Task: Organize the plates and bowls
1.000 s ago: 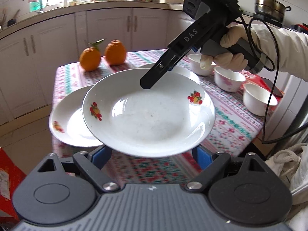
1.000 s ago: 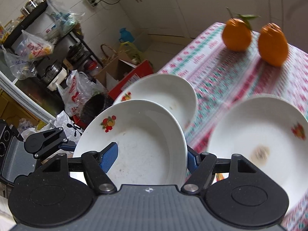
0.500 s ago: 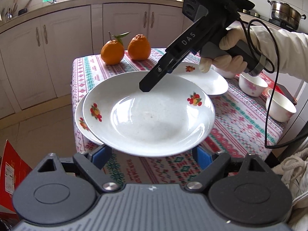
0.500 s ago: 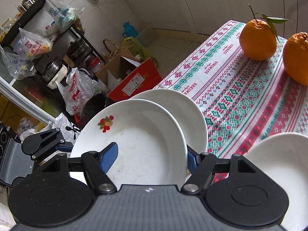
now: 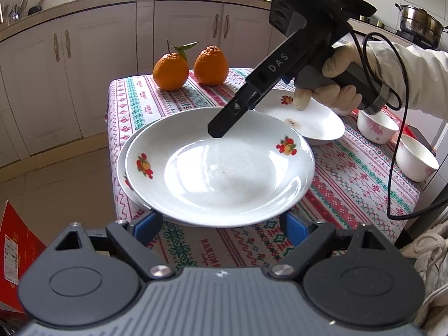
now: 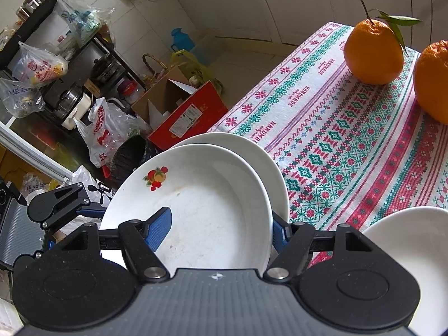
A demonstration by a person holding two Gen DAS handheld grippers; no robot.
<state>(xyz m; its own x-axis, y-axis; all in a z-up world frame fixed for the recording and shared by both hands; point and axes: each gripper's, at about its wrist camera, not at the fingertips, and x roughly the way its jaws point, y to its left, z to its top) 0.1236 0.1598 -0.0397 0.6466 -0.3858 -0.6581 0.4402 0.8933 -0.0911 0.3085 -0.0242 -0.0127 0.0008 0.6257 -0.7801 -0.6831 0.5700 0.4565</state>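
The left gripper (image 5: 221, 221) and right gripper (image 6: 221, 224) each clamp an opposite rim of 1 white plate (image 5: 218, 165), jaws part-open around it. It sits directly over a second plate (image 5: 123, 168) at the table (image 5: 350, 179) corner. 2 oranges (image 5: 170, 70) stand beyond; 2 bowls (image 5: 378, 126) sit right.

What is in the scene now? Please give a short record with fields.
held plate: white, fruit print, over the lower plate
lower plate: on the table corner, mostly covered
third plate: beside them, lying apart
bowls: two, at the far right edge
oranges: two, at the far end
table: patterned cloth
left gripper: fingers either side of the held plate's near rim
right gripper: one finger on the held plate, one outside its rim
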